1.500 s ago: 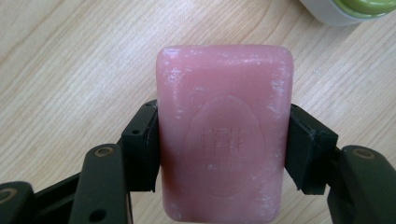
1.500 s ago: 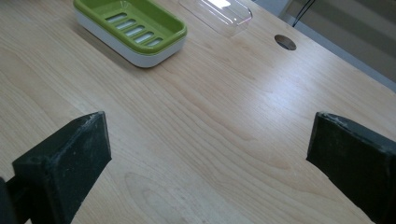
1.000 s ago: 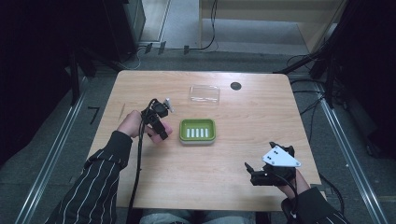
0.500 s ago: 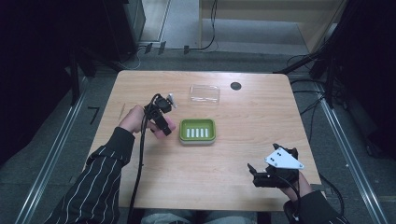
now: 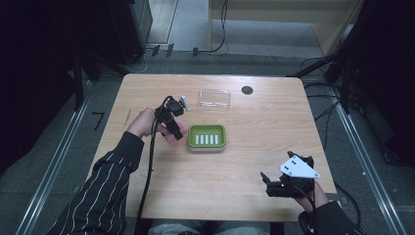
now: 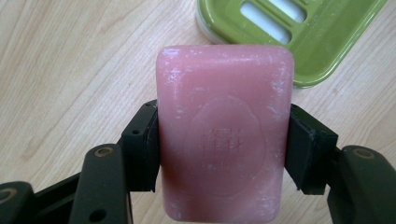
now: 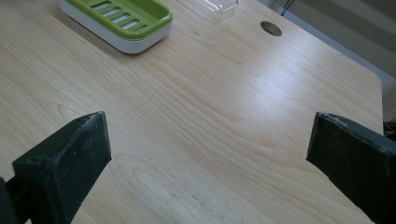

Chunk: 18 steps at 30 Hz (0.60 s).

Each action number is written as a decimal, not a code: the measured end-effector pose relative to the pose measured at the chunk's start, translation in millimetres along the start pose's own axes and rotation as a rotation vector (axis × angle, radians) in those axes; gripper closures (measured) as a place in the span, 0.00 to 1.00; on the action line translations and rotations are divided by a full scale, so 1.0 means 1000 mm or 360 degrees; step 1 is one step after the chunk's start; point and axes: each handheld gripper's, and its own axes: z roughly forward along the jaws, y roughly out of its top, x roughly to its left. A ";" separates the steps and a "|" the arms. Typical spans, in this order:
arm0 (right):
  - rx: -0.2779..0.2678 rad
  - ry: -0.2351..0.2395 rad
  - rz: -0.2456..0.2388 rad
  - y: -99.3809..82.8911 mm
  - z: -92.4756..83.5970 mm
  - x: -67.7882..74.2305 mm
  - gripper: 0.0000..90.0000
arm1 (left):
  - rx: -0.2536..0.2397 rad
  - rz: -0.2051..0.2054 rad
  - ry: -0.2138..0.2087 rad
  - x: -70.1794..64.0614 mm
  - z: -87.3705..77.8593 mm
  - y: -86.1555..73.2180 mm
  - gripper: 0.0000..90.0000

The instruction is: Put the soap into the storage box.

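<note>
Fingers of the left gripper are clamping a pink soap bar across its short sides, long axis running out ahead of them, just beside the green soap dish. Right gripper is gaping over the bare wooden table; dark floor surrounding.

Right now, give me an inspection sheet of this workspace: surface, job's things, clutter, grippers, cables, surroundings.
Surface: wooden table, a round cable hole near its far edge.
Job's things: pink soap bar held above the table beside the green soap dish; the dish holds nothing.
Clutter: clear plastic lid lying behind the dish.
Grippers: left gripper shut on the soap bar; right gripper open, near the table's near right corner.
Cables: black cable trailing from the left gripper.
Surroundings: grey floor, metal rails, floor cables.
</note>
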 end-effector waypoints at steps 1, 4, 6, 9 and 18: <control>-0.0001 -0.0003 -0.0001 0.000 0.000 0.000 0.00 | 0.0000 0.0000 0.0000 0.000 0.000 0.000 0.43; 0.0001 -0.0007 0.0000 -0.001 -0.001 0.000 0.00 | -0.0002 0.0009 0.0000 -0.002 -0.002 0.004 0.43; 0.0001 -0.0009 -0.0003 -0.001 -0.001 0.000 0.00 | -0.0003 0.0021 0.0008 -0.003 -0.002 0.006 0.43; 0.0005 -0.0015 0.0003 -0.001 -0.001 0.000 0.00 | -0.0015 0.0035 0.0002 -0.005 -0.003 0.008 0.43; 0.0010 -0.0016 0.0001 -0.002 -0.002 0.000 0.00 | -0.0001 0.0085 0.0010 -0.010 -0.003 0.016 0.43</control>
